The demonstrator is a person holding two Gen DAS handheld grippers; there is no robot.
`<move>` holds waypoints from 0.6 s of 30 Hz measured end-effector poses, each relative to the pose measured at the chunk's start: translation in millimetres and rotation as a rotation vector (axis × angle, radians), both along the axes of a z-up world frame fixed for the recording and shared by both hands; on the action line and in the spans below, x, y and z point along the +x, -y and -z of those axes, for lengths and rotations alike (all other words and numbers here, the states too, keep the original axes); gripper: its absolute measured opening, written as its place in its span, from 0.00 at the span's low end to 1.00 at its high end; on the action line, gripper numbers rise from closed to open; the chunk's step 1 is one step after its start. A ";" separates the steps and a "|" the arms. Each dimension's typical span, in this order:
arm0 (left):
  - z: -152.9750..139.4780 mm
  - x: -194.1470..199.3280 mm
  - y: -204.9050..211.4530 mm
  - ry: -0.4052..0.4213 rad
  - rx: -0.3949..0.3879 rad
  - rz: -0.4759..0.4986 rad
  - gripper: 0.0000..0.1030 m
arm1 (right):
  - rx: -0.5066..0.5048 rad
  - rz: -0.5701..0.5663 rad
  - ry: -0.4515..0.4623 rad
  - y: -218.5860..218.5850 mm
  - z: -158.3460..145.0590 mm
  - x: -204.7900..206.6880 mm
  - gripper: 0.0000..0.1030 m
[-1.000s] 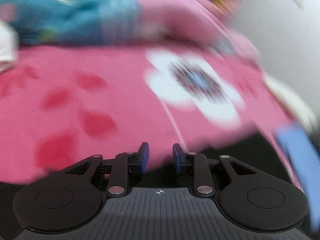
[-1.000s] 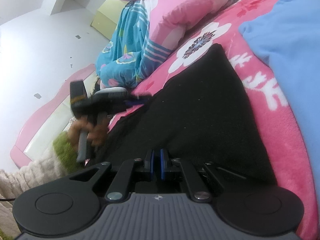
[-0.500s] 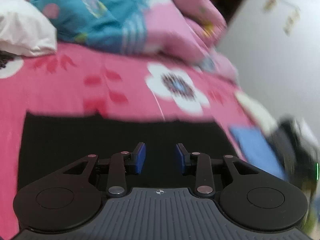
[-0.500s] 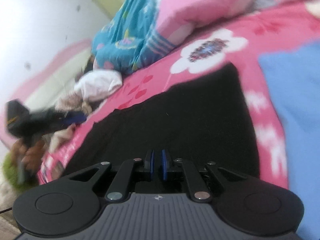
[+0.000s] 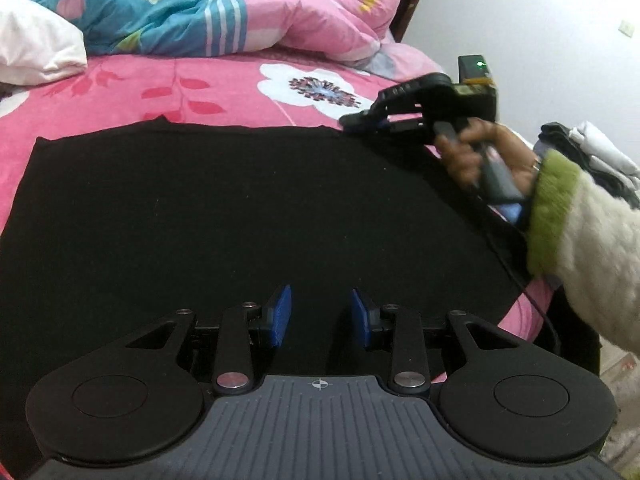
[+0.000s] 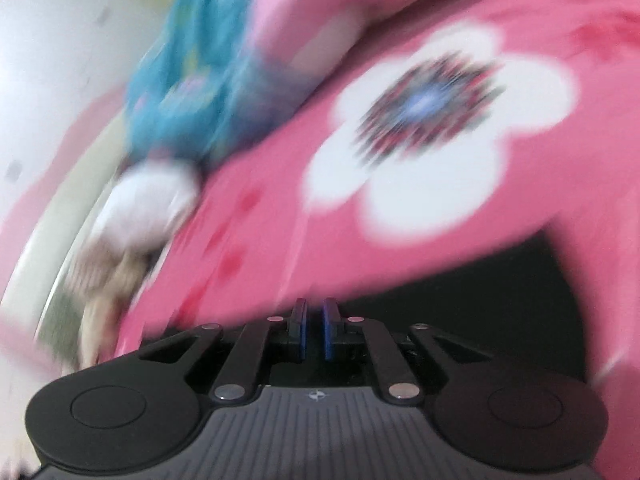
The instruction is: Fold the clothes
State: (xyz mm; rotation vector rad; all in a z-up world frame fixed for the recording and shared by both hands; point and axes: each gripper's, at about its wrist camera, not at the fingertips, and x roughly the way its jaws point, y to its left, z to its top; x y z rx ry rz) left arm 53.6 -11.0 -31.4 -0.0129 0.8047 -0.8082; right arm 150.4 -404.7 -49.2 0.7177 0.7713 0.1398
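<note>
A black garment (image 5: 200,208) lies spread flat on the pink flowered bedsheet (image 5: 160,92). My left gripper (image 5: 320,292) hovers over the garment's near edge, open, with nothing between its blue pads. In the left wrist view my right gripper (image 5: 352,121) sits at the garment's far right corner, held by a hand (image 5: 472,148) in a cream sleeve with a green cuff. The right wrist view is blurred. There my right gripper (image 6: 314,304) has only a thin slit between its pads and nothing visible in it. The black garment (image 6: 500,280) lies below and to its right.
A blue and pink quilt (image 5: 160,12) is heaped across the back of the bed, with a white cloth (image 5: 36,40) at the left. A pile of dark and white clothes (image 5: 592,152) sits past the bed's right edge. A white wall (image 5: 520,20) rises behind it.
My left gripper pulled back, bringing the whole black garment into its view, and its jaws stand slightly wider. My right gripper travelled forward over the garment to its far corner.
</note>
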 end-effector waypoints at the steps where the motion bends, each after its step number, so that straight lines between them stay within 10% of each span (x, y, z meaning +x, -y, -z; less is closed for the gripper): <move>1: 0.0 -1.0 -0.7 0.004 -0.003 0.001 0.32 | 0.001 0.048 0.008 9.7 -0.9 1.6 0.08; 4: 0.7 -2.9 -3.7 0.008 -0.017 0.002 0.32 | 0.026 0.057 0.044 16.4 -11.6 -11.2 0.08; 11: -0.6 -3.1 -7.5 -0.006 -0.040 -0.008 0.33 | 0.078 -0.342 -0.033 -63.4 0.6 3.8 0.09; 18: -3.3 -13.0 -17.8 -0.004 -0.060 -0.030 0.37 | 0.112 0.080 -0.049 2.8 11.2 21.5 0.07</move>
